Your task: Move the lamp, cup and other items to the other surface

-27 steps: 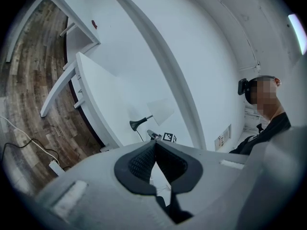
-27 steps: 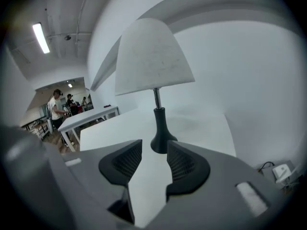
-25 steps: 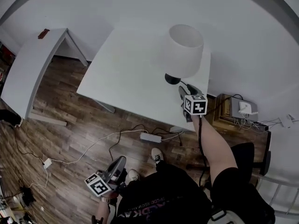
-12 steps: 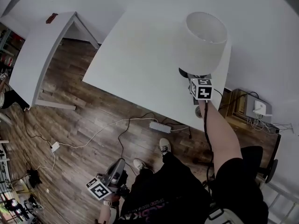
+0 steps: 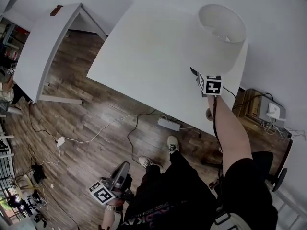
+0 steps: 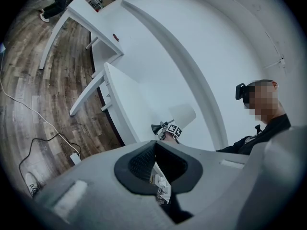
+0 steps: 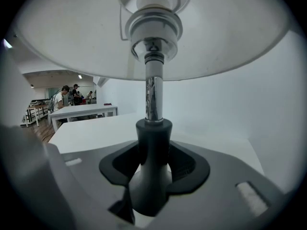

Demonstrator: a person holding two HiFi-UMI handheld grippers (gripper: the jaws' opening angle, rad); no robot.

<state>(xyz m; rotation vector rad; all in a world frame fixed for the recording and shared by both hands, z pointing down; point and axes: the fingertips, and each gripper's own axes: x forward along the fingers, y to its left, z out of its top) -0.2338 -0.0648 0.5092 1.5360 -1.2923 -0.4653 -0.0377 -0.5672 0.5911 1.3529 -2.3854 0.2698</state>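
A lamp with a white shade (image 5: 218, 37) stands on the near white table (image 5: 144, 51), toward its right end. My right gripper (image 5: 197, 76) reaches under the shade to the lamp's base. In the right gripper view the dark base neck and chrome stem of the lamp (image 7: 152, 104) fill the gap between the jaws of my right gripper (image 7: 152, 164), which are closing on the neck. My left gripper (image 5: 123, 169) hangs low by the person's leg, shut and holding nothing. The left gripper view shows the lamp (image 6: 181, 115) far off beyond the left gripper (image 6: 154, 164).
A second white table (image 5: 43, 47) stands to the left with a small reddish object (image 5: 56, 9) on it. A power strip (image 5: 168, 124) and cables lie on the wood floor. A low cabinet with devices (image 5: 259, 109) sits right of the table. People stand far off (image 7: 62, 99).
My right gripper has moved in under the shade to the lamp's base. The head view has shifted, so the lamp sits higher and further right. The left gripper stays low.
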